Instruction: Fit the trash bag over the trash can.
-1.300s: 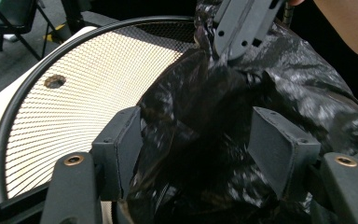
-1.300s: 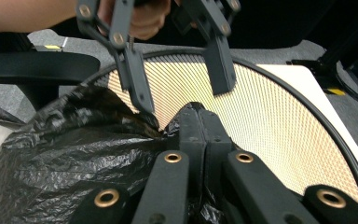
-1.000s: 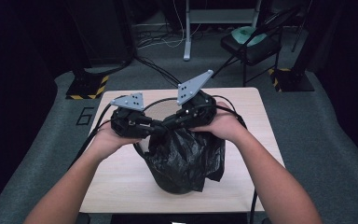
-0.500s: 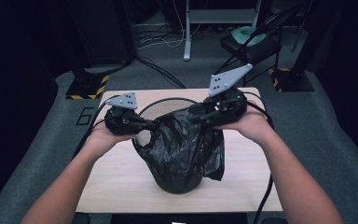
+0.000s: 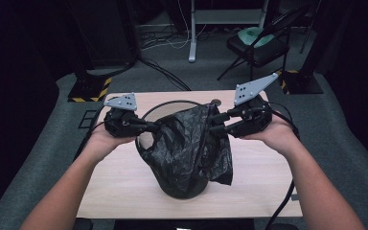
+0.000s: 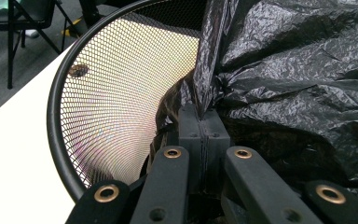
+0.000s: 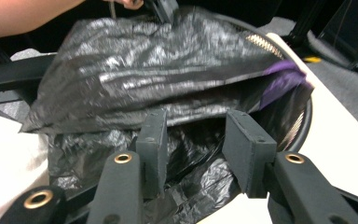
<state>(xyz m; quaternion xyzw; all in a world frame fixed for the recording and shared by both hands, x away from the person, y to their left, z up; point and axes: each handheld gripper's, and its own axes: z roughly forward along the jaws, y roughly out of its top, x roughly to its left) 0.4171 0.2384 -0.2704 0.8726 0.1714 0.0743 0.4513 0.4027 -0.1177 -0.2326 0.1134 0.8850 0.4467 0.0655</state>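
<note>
On the one wooden desk [image 5: 124, 191] stands one black mesh bin [image 5: 172, 108] with one black plastic bag [image 5: 191, 143] draped over and into it, and two grippers flank it. At about nine o'clock of the bin, the left gripper [image 5: 154, 127] has its jaws pressed together on a fold of the bag's edge, just inside the bin's rim, as the left gripper view shows up close. At about three o'clock, the right gripper [image 5: 214, 122] holds its jaws apart, with the bag's stretched edge lying just ahead of them and no plastic pinched between them in the right gripper view.
</note>
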